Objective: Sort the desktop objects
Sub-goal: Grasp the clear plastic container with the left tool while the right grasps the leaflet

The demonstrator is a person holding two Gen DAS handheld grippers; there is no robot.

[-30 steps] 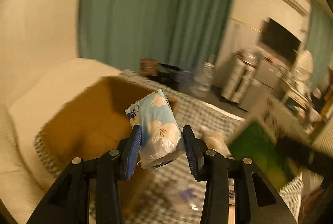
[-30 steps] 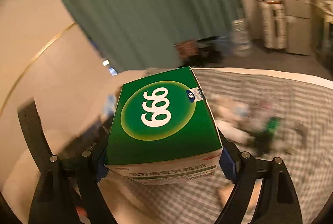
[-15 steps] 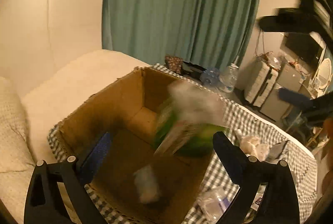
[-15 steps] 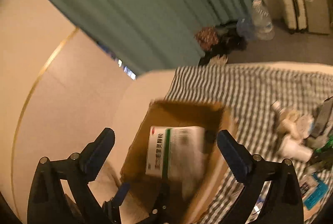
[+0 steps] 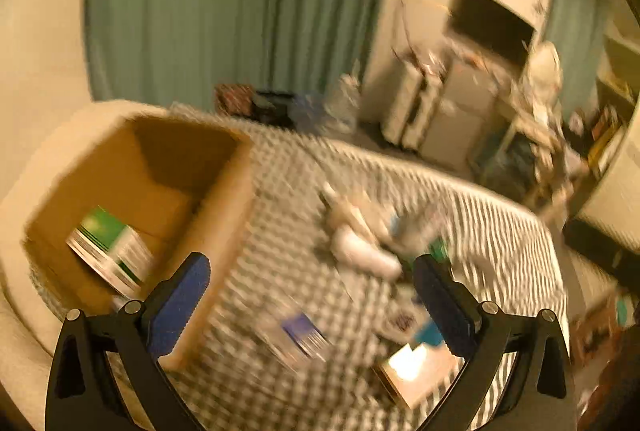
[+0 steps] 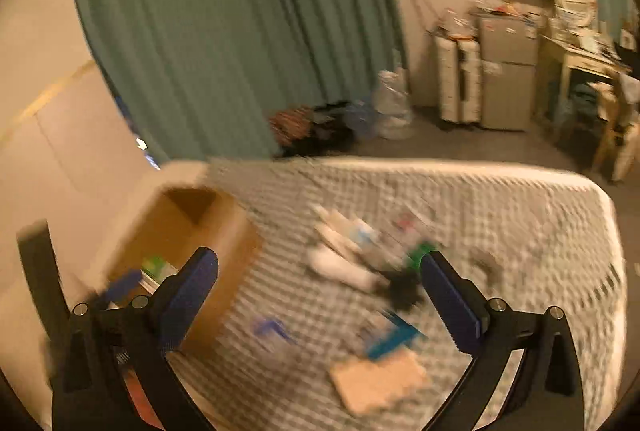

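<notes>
An open cardboard box stands at the left on the checked cloth. Inside it a green and white medicine box lies tilted. My left gripper is open and empty, hanging over the cloth just right of the box. In the right wrist view the cardboard box is lower left, with the green box showing inside. My right gripper holds nothing and its jaws are opening. Between the fingers of both lies a blurred pile with a white bottle.
Loose things lie on the checked cloth: a teal packet, a tan card, a purple-labelled packet and a black object. Green curtains, bags on the floor and cabinets stand beyond the bed edge.
The left gripper let go of the blue flowered tissue pack and the right let go of the green box. Both dropped into the cardboard box. Both grippers then swung right toward the pile.
</notes>
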